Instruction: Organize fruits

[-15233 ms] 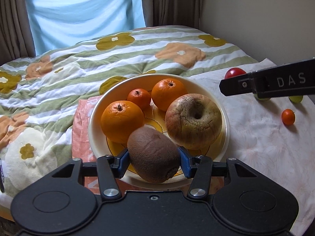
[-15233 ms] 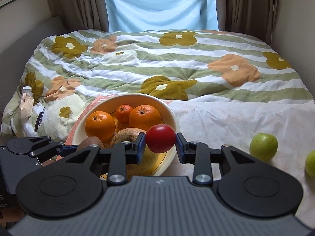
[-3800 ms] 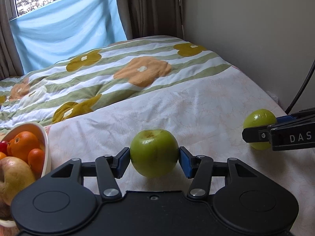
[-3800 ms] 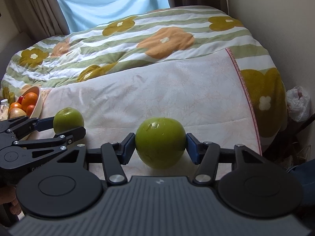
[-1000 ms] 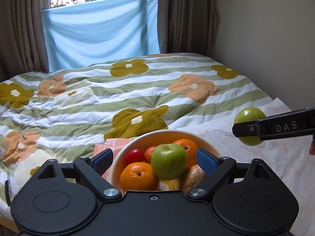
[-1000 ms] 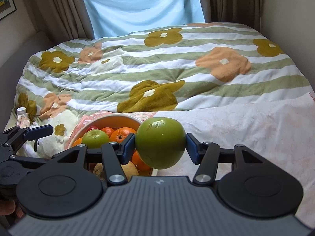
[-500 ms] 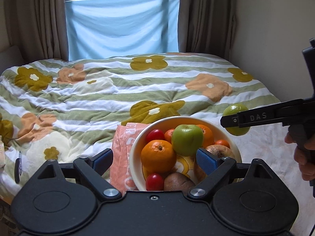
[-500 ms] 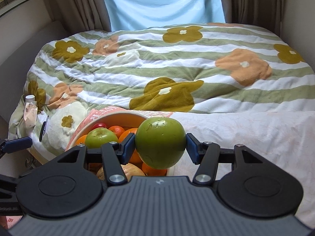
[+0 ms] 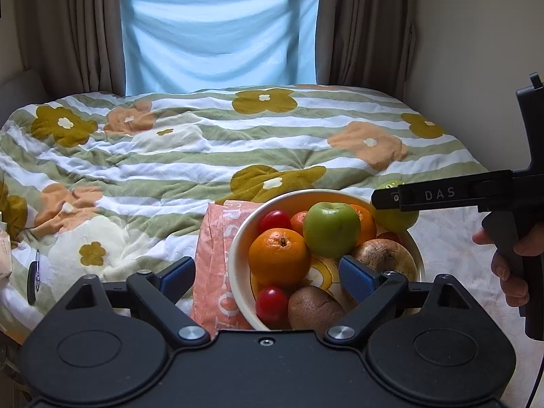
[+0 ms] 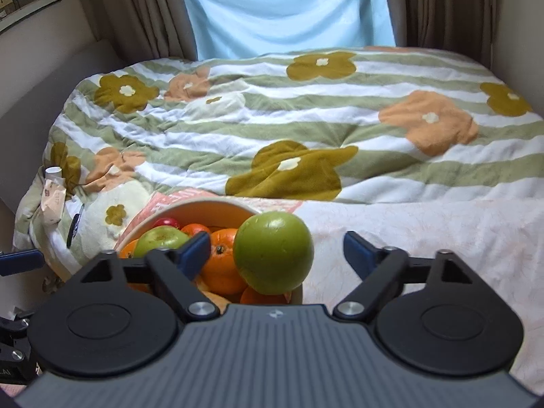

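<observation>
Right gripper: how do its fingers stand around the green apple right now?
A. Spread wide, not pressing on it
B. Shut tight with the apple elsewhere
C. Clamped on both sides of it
A: the right gripper has just been opening; gaps show between both blue fingers and the green apple over the bowl.

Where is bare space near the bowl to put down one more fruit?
The pale sheet right of the bowl lies bare, and so does the striped quilt behind and left of it. The bowl itself is crowded: oranges, tomatoes, a kiwi and a green apple fill it.
</observation>
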Motion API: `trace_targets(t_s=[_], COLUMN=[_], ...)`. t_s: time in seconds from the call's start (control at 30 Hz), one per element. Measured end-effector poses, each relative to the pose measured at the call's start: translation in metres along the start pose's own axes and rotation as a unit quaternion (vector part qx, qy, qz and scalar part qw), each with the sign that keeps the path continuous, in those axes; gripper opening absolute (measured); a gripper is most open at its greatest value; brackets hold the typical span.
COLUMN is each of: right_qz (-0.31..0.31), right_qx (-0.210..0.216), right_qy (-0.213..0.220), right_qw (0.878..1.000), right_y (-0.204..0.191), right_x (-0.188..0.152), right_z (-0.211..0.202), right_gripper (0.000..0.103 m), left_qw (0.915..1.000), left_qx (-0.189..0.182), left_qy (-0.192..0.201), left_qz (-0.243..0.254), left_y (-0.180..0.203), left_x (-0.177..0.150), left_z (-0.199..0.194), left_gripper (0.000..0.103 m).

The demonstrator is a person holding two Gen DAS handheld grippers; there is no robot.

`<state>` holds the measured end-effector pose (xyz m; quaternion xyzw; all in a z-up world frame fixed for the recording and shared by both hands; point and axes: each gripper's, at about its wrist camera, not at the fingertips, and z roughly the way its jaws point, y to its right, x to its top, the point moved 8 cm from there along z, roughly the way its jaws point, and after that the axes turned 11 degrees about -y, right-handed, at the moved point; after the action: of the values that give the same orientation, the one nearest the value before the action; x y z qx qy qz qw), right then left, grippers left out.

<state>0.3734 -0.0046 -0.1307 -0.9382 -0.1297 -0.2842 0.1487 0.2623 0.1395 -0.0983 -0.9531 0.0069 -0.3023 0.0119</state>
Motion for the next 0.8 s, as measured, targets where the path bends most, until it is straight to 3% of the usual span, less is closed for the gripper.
trace_targets(t_s=[0.2, 0.4, 0.8], right_qz=[0.0, 0.007, 0.003], right_qx=[-0.01, -0.024, -0.043], right_qy=[-0.005, 0.003, 0.051], right_qw=[1.0, 1.0, 0.998], right_y=[0.001, 0.002, 0.007], right_x=[0.0, -0.003, -0.03], right_z=[-0.003, -0.031, -0.149], right_gripper=[0.102, 0.102, 0.102], left_qw=[1.0, 0.9997, 0.998], left_qx=[-0.004, -0.017, -0.011], left_qy=[0.001, 0.016, 0.062], left_qz=[-0.002, -0.002, 0.003], left_y=[0.001, 0.0, 0.027], left_x=[0.0, 0.004, 0.0], left_z=[-0.001, -0.015, -0.09], left_gripper=[0.094, 0.094, 0.094])
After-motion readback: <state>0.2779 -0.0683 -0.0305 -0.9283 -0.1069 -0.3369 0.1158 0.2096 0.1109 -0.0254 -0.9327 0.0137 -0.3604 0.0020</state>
